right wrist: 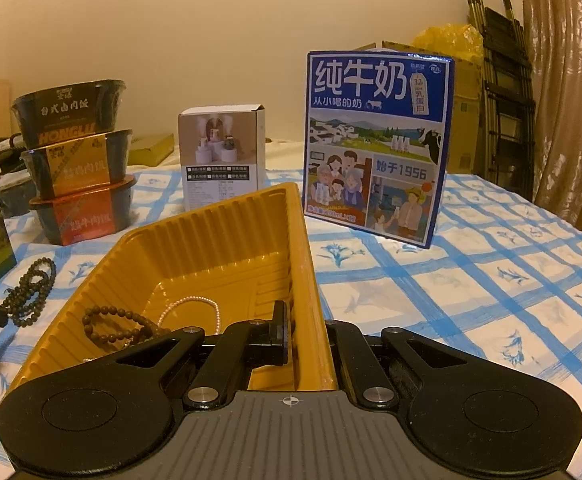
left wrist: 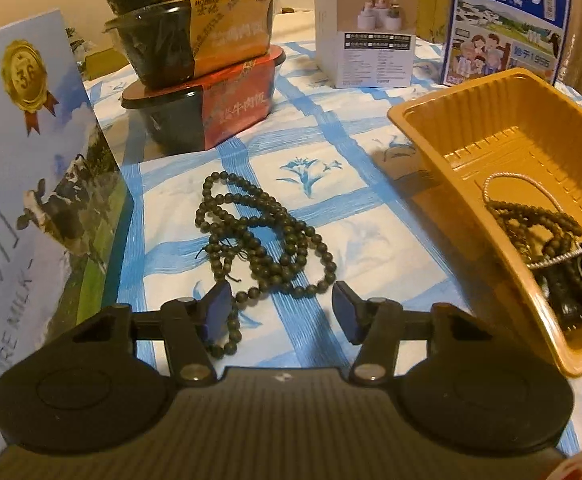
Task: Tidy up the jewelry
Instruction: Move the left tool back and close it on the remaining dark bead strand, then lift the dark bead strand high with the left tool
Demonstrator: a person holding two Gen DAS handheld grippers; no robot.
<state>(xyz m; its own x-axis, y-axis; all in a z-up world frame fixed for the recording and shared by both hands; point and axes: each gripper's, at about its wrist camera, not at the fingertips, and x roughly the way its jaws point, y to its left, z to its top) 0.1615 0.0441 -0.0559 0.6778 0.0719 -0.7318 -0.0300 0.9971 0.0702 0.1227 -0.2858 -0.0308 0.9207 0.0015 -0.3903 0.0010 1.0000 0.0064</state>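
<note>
A long strand of dark beads [left wrist: 267, 236] lies coiled on the blue-checked tablecloth [left wrist: 371, 216]; it also shows in the right wrist view, at the far left as the dark beads [right wrist: 31, 292]. My left gripper [left wrist: 283, 312] hangs just over its near end, jaws open, with a loop of beads beside the left finger [left wrist: 217, 312] and nothing pinched. The yellow plastic tray [left wrist: 451, 132] holds a brown bead bracelet [right wrist: 115, 324] and a pearl strand [right wrist: 195, 304]. My right gripper [right wrist: 307, 340] is shut on the tray's right wall [right wrist: 303, 264].
Three stacked food bowls [left wrist: 199, 80], a small white box [left wrist: 367, 28] and a blue milk carton box [right wrist: 375, 144] stand along the back. A tall milk box [left wrist: 31, 200] stands close on the left. A folded metal cart [right wrist: 503, 100] and a curtain stand at the far right.
</note>
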